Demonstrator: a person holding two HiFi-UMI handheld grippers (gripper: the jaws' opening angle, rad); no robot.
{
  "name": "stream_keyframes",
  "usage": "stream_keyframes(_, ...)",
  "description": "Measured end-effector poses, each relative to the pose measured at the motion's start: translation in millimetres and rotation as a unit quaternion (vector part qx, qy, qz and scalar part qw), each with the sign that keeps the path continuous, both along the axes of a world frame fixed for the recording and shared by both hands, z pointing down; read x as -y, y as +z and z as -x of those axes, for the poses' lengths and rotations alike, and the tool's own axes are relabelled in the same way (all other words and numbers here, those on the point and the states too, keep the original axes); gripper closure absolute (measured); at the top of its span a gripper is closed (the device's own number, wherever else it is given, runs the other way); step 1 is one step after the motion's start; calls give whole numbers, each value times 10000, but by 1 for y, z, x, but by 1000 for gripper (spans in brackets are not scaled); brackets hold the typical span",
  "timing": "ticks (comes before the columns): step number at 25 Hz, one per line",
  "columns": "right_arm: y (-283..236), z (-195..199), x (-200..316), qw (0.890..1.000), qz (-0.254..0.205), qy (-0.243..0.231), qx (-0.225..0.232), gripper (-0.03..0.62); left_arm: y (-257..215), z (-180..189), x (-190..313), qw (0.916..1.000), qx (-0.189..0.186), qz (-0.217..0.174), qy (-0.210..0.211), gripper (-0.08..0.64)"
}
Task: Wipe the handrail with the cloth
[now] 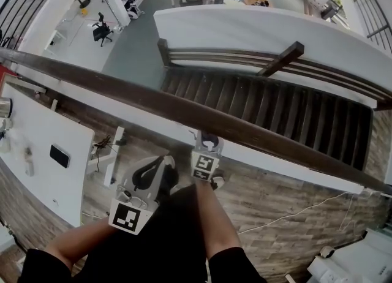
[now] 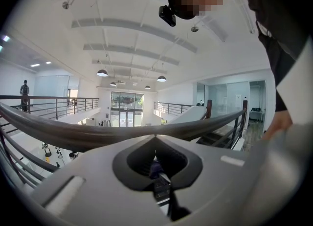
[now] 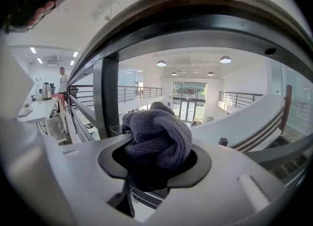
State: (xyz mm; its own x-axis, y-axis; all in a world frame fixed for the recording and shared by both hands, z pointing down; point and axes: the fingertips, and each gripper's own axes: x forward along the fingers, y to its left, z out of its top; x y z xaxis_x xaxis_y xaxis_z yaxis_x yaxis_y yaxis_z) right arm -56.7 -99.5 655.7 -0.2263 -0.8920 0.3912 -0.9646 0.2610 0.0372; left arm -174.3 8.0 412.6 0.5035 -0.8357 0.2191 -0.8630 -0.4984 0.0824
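Handrail (image 1: pixel 184 111): dark wood, long axis from 10 o'clock to 4 o'clock across head view, stairwell beyond. Grey knitted cloth (image 3: pixel 157 139): bunched, clamped in right gripper (image 1: pixel 207 148), just under rail's near edge. Seen arching overhead at 12 o'clock in right gripper view, so apparently apart, no contact yet. Left gripper (image 2: pixel 156 164): jaws together, nothing held that can be named, farther back at 7 o'clock. Likely next: lift cloth onto rail, then stroke along its length. Right gripper nearer.

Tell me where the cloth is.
The cloth is bunched in the right gripper, mid right gripper view; in the head view, just below the handrail.
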Motion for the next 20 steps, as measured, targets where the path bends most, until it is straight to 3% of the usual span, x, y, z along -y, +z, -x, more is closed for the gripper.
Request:
stream_keyframes(9, -1, -27, -7, 9999, 36, 146, 10, 425, -4, -13, -7, 10000, 43, 39, 56, 560)
stream_keyframes(14, 2, -36, -14, 9996, 96, 49, -249, 425, -4, -18, -9, 10000, 34, 91, 12, 560)
stream_keyframes(20, 1, -45, -18, 9998, 133, 146, -51, 425, -1, -22, -16, 9997, 46, 202, -101, 560)
